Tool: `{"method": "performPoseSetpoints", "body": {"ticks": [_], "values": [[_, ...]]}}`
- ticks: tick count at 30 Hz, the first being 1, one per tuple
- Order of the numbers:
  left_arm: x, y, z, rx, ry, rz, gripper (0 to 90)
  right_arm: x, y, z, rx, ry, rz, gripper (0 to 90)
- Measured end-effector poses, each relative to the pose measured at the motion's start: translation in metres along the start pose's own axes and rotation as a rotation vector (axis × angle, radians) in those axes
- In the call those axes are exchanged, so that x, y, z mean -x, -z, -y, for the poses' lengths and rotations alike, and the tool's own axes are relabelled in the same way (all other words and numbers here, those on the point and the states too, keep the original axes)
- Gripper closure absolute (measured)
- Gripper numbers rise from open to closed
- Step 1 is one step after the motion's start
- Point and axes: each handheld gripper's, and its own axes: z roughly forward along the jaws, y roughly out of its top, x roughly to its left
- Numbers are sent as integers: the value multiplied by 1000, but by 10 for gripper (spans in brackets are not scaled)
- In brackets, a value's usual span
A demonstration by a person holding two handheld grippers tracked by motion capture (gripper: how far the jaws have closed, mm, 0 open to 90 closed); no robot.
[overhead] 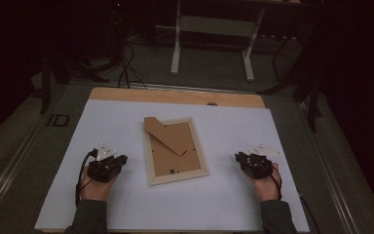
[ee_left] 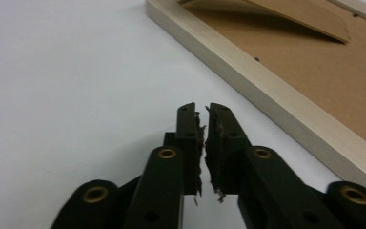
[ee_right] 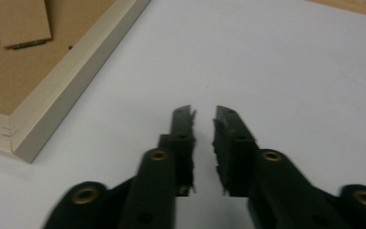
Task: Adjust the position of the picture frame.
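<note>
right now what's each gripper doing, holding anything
left gripper: shut, holding nothing, beside the pale wooden picture frame.
right gripper: jaws slightly apart, holding nothing.

Picture frame (ee_left: 286, 90) cut off by top and right edges in left gripper view; small dark fitting (overhead: 172, 171) on backing too small to identify.

White sheet (overhead: 224, 195) covers most of the surface; wood edge (overhead: 126, 95) shows at far side. Behind: white desk legs (overhead: 176, 44), cables (overhead: 126, 68) on floor.
</note>
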Motion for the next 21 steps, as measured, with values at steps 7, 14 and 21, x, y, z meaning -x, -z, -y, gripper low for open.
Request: {"method": "performPoseSetpoints", "body": {"ticks": [7,14,21], "values": [[6,-3,0,-7,-19,33,900,2,1,1,-1,-10,1,896],[15,-7,0,-21,-33,79,900,-1,0,1,-4,-6,-6,896],[22,-11,1,-41,-58,100,900,-5,-3,0,-9,3,-15,897]]}}
